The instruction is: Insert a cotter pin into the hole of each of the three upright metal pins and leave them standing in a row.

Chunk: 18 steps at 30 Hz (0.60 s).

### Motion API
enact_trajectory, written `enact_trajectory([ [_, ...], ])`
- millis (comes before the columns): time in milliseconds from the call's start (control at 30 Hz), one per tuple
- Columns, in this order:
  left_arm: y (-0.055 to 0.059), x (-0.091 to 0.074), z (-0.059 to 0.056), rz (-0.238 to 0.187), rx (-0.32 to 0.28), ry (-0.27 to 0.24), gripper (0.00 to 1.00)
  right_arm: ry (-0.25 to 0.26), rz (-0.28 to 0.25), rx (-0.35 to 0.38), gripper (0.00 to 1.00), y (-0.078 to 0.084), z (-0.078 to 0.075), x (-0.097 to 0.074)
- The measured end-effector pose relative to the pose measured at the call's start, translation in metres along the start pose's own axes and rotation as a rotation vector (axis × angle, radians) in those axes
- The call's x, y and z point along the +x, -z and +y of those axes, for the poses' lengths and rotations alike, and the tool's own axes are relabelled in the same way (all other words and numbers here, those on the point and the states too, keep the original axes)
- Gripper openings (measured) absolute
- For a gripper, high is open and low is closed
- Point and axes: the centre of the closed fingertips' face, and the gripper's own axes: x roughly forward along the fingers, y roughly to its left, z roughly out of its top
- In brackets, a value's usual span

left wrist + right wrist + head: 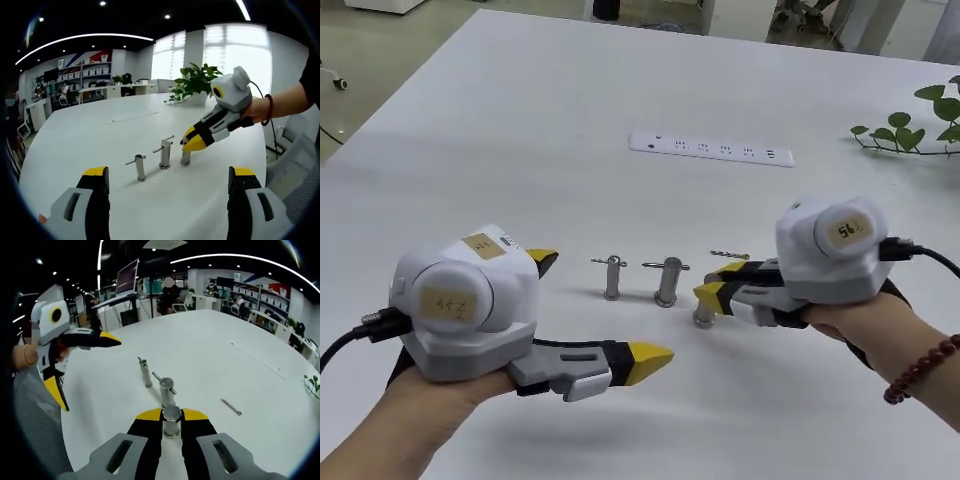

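- At the near left of the smooth white table (520,120), the left gripper (602,306) hovers with its jaws wide apart and holds nothing, probably kept free to fetch the last cotter.
- Toward the middle, the first metal pin (612,280) and second metal pin (667,285) stand upright side by side. Both are dull steel cylinders with wider caps, and the fitted cotter pins (655,266) cross near their tops as thin wire.
- Further right, the right gripper (718,281) has its yellow-tipped jaws clamped on the third metal pin (171,421), likely to steady it in the row. No cotter shows in it.
- Just beyond, the loose cotter pin (730,255) lies flat on the table, a slim wire apart from the pins.
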Motion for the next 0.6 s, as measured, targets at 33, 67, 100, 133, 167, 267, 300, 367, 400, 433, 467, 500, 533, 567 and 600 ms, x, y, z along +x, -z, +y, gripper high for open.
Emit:
enact_trajectory([
  [33, 0.0, 0.0, 0.0, -0.002, 0.0, 0.002, 0.99, -0.001, -0.001, 0.001, 0.08, 0.0, 0.001, 0.001],
  [67, 0.0, 0.0, -0.001, -0.002, 0.001, 0.002, 0.99, -0.001, -0.002, 0.0, 0.08, 0.0, 0.002, 0.001],
  [100, 0.0, 0.0, -0.001, -0.001, 0.003, 0.002, 0.99, -0.001, -0.002, -0.002, 0.08, -0.001, 0.003, 0.002],
  [133, 0.0, 0.0, -0.001, -0.002, 0.004, 0.003, 0.99, 0.0, -0.002, -0.004, 0.08, -0.001, 0.003, 0.003],
  [167, -0.001, 0.0, -0.001, -0.002, 0.004, 0.004, 0.99, 0.002, -0.003, 0.0, 0.08, 0.0, 0.004, 0.004],
  [267, -0.001, -0.001, -0.001, -0.006, 0.002, 0.004, 0.99, 0.0, -0.004, 0.004, 0.08, 0.0, 0.008, 0.005],
  [300, -0.001, -0.001, -0.001, -0.004, 0.005, 0.003, 0.99, -0.001, -0.004, 0.004, 0.08, 0.001, 0.01, 0.006],
  [367, -0.001, -0.001, -0.001, -0.003, 0.006, 0.002, 0.99, -0.002, -0.004, 0.007, 0.08, 0.002, 0.012, 0.007],
  [400, -0.001, -0.002, 0.0, -0.004, 0.005, 0.0, 0.99, -0.003, -0.005, 0.013, 0.08, 0.002, 0.014, 0.008],
  [433, -0.001, -0.002, 0.0, -0.004, 0.005, 0.0, 0.99, -0.004, -0.005, 0.014, 0.08, 0.003, 0.015, 0.008],
  [467, -0.001, -0.002, 0.001, -0.005, 0.005, -0.001, 0.99, -0.004, -0.006, 0.016, 0.08, 0.003, 0.016, 0.009],
  [500, -0.001, -0.002, 0.001, -0.005, 0.006, -0.002, 0.99, -0.005, -0.007, 0.016, 0.08, 0.003, 0.018, 0.009],
  [533, -0.001, -0.002, 0.001, -0.004, 0.006, -0.003, 0.99, -0.007, -0.009, 0.017, 0.08, 0.003, 0.019, 0.01],
  [567, -0.001, -0.002, 0.001, -0.003, 0.005, -0.003, 0.99, -0.008, -0.012, 0.018, 0.08, 0.003, 0.02, 0.01],
  [600, -0.001, -0.002, 0.001, -0.003, 0.006, -0.003, 0.99, -0.01, -0.014, 0.024, 0.08, 0.002, 0.02, 0.01],
])
